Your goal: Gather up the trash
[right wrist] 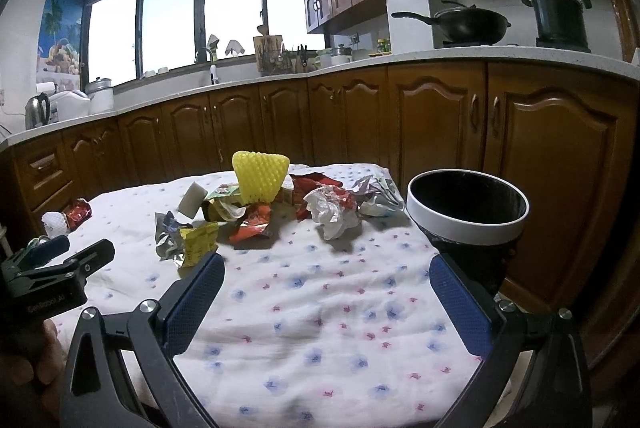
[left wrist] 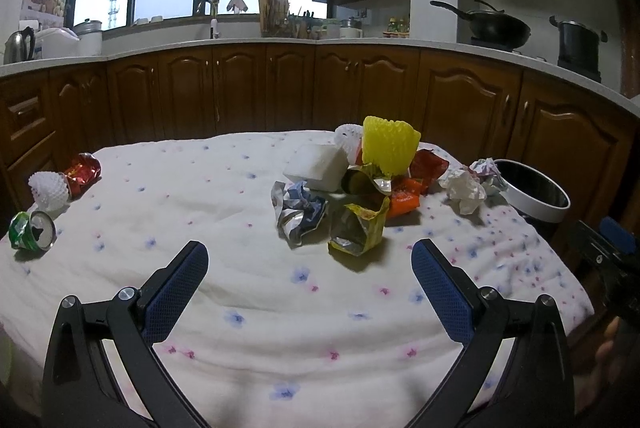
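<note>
Open right gripper [right wrist: 326, 268], trash pile [right wrist: 264, 204], bin [right wrist: 467, 224]

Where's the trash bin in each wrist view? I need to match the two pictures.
Left wrist: the bin sits at the right edge, beyond the table's right corner, partly cut off by the cloth.
Right wrist: the bin is right of centre, large and near, above the right finger.
Shared landmark: the yellow foam net atop the trash pile.

trash bin [left wrist: 536, 202] base hidden behind table edge; white foam net [left wrist: 347, 138] mostly behind yellow foam net [left wrist: 390, 144]
</note>
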Available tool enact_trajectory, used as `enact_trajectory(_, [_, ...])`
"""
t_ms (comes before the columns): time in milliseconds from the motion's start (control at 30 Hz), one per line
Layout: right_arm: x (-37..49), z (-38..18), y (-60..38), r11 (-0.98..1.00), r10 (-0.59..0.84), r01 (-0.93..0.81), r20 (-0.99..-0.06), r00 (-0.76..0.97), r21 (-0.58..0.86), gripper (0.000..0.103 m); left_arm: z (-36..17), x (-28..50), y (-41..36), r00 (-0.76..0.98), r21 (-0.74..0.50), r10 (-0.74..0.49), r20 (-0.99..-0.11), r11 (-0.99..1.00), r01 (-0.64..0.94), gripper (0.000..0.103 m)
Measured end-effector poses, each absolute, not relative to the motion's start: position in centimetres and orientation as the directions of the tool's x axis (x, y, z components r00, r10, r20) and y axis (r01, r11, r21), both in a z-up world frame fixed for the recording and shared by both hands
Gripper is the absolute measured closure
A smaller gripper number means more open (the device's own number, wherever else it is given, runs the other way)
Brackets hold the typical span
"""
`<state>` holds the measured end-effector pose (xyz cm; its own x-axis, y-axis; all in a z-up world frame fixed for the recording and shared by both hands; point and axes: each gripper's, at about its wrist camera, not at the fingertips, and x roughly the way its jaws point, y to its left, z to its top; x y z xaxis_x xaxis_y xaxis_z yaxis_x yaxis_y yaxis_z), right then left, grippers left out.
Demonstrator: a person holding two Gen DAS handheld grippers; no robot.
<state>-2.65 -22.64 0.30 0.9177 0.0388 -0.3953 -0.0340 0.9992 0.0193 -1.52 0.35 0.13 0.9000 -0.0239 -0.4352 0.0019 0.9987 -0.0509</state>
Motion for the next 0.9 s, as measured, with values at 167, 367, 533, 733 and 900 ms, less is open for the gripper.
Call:
enact_trajectory(167, [-2.67, 0.31, -22.69, 0.999, 0.039, -0.033, -0.395, 0.918, 0.021, 0.000, 0.25, -1.62, 0.25, 0.902, -0.047, -0.024, -0.431, 0.999, 0.004, 0.000])
enact_trajectory(367, [-2.66, 0.46, -22.56, 0.999, 0.041, -0.036, -0.394, 0.918, 0.021, 0.000, 0.41, -1.93, 0.25, 0.906, -0.046, -0.023, -0.422, 0.999, 0.005, 0.000])
enact_trajectory(533, [-2.72, 0.51, -22.53, 0.999, 0.041, -0.036, -0.394, 0.918, 0.021, 0.000, 0.42, -1.92, 0.23, 0.906, -0.045, -0.024, -0.422, 0.999, 0.006, 0.000])
enact_trajectory(733, [-2.69, 0.56, -22.45, 0.999, 0.043, -0.038, -0.395, 0.918, 0.022, 0.000, 0.41, -1.94, 0.24, 0.906, -0.047, -0.025, -0.422, 0.999, 0.005, 0.000])
enact_trajectory(900, [-2.73, 0.46, -22.52, 0.999, 0.043, -0.037, -0.394, 0.918, 0.022, 0.000, 0.45, -1.90, 0.29, 0.903, -0.056, -0.037, -0.427, 0.998, 0.015, 0.000])
